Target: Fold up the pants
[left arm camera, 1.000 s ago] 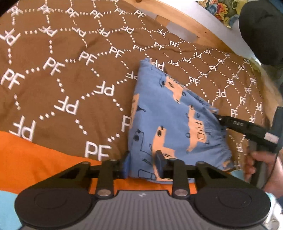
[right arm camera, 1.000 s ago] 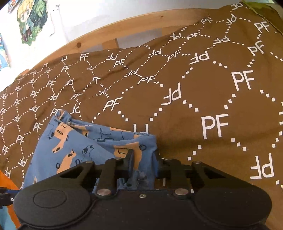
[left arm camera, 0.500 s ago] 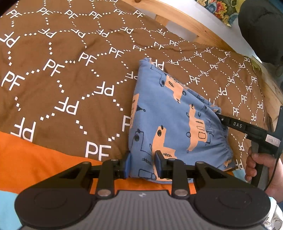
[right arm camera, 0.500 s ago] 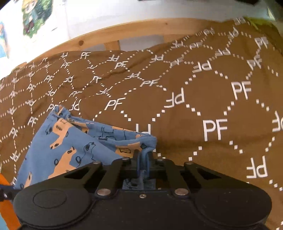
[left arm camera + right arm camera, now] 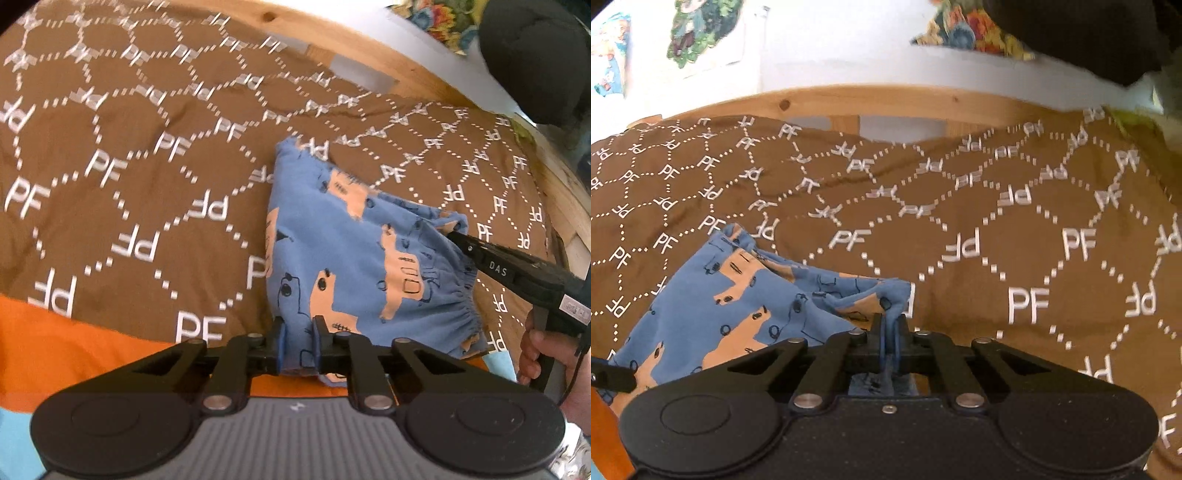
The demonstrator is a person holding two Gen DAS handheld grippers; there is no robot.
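Since 1 s ago, the jaws of the right gripper have gone from spread around the bunched cloth to clenched tight on it, and the jaws of the left gripper have narrowed onto their own edge. Both now grasp the blue cotton pants with orange vehicle print, which lie partly folded on the brown quilted bedspread with white PF lettering, the near hem over the orange sheet strip.

My worry is uneven grip. The right gripper pinches a thick gather near the elastic waist, while the left seems to hold only a thin edge; a lift could let that edge slip and skew the fold. Dragging could also ruck the soft bedspread underneath.

How many layers each gripper has caught cannot be made out, since the gripper bodies cover the near hem in both views. Blur smears the far bedspread and the wooden bed rail, and the pant legs' layout under the top layer is hidden.
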